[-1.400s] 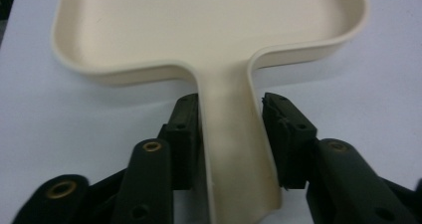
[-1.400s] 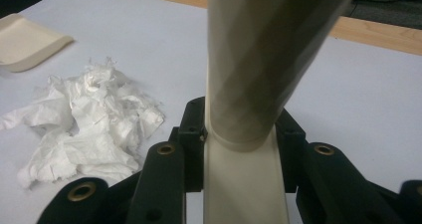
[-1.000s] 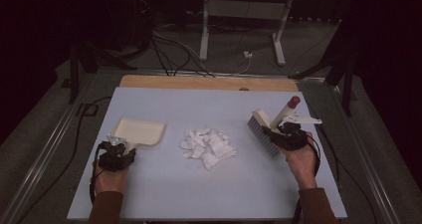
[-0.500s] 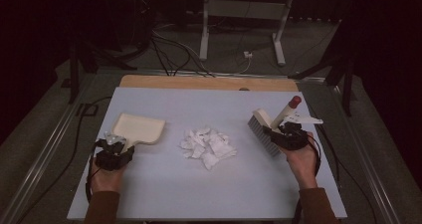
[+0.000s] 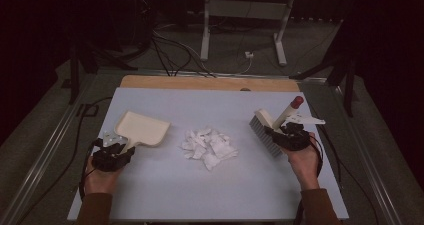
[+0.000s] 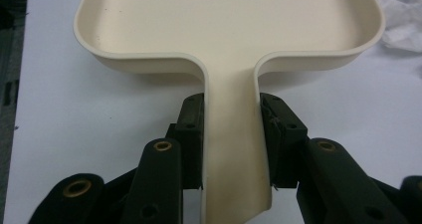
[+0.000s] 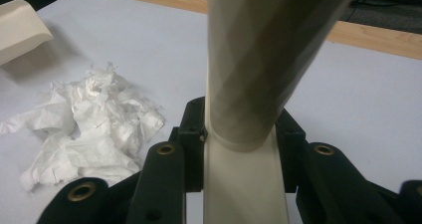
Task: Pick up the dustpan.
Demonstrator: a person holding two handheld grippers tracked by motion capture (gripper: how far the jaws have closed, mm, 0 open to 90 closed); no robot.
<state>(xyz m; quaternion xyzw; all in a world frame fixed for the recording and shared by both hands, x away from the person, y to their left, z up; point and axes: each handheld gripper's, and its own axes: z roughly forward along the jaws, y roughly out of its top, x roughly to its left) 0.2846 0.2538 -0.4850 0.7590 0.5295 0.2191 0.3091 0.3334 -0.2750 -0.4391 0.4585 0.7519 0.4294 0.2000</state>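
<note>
white paper scraps [image 5: 208, 146] sat mid-table between both tools. left gripper [image 5: 114, 152] clamped the dustpan [image 5: 141, 129] handle, pan mouth facing right toward the pile. right gripper [image 5: 289, 135] clamped the brush [image 5: 274, 126] handle, bristles just right of the pile, slightly farther off.

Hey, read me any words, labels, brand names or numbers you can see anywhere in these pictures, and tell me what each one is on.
There are none to read. The cream dustpan, the brush, the torn white paper, the table and the black gripper fingers show no lettering. Nothing in the dark background of the high view can be made out as text.
</note>
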